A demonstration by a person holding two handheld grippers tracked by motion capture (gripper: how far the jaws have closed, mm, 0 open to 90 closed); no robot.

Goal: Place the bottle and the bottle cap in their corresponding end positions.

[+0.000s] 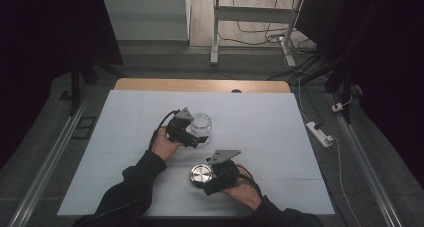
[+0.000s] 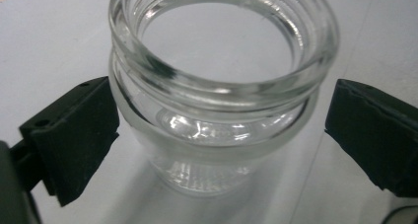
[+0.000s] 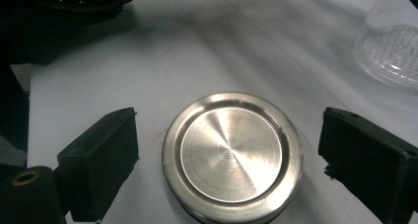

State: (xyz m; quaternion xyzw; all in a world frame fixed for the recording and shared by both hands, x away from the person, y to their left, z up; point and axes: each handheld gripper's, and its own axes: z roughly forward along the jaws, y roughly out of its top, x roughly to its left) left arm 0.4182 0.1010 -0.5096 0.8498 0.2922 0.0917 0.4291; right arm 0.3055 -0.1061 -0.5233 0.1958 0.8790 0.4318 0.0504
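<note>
An open clear glass jar [image 1: 201, 124] stands upright on the white table [image 1: 280, 127], left of centre. My left gripper [image 1: 198, 136] is open around the jar [image 2: 217, 86]: the left jaw sits at the glass and the right jaw is a small gap away. A round brushed-metal lid [image 1: 200, 176] lies flat near the front edge. My right gripper [image 1: 208, 178] is open, one jaw on each side of the lid [image 3: 231, 152], with gaps on both sides. The jar's base [image 3: 389, 51] shows at the top right of the right gripper view.
A wooden strip [image 1: 200, 85] runs along the table's far edge. On the floor to the right lies a white power strip [image 1: 320, 133] with cables. White desk legs [image 1: 215, 32] stand beyond the table.
</note>
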